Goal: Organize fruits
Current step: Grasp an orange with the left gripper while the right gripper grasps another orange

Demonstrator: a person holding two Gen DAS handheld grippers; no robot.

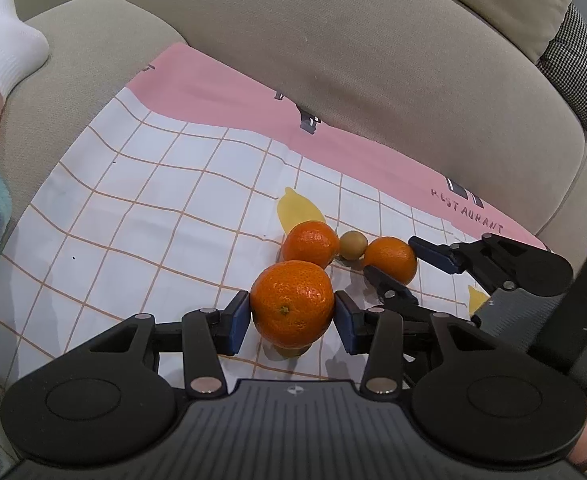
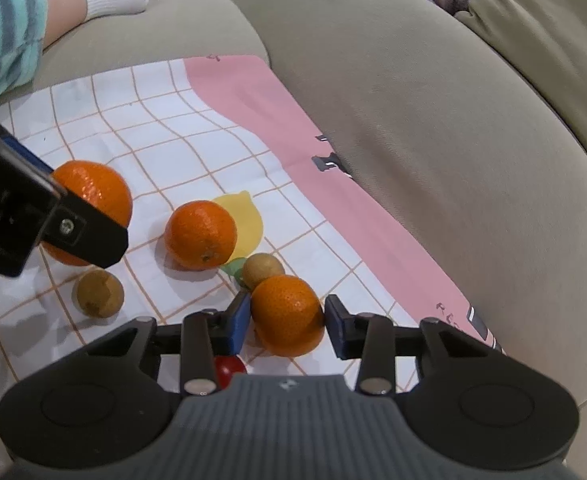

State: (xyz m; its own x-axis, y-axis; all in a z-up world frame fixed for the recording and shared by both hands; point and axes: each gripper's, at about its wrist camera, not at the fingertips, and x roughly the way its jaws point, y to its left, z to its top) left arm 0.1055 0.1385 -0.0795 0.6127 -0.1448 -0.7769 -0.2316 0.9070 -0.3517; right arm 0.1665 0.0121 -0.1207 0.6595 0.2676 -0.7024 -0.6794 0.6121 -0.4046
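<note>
Left claw (image 1: 292,314) gripping a dimpled round orange (image 1: 292,304), right claw (image 2: 287,320) clamped on another glossy orange (image 2: 288,314), both over gridded pink-edged cloth (image 1: 153,200) printed "RESTAURANT", on beige woven sofa (image 1: 373,60), fuzzy brown kiwi (image 2: 100,293) nearby

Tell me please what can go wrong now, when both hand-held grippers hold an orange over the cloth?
1. The left hand-held gripper pinches its orange only at the sides; the round fruit may slip out and roll.
2. The right hand-held gripper holds an orange touching a small brown fruit, which may get nudged.
3. The two grippers work close together and may collide.
</note>
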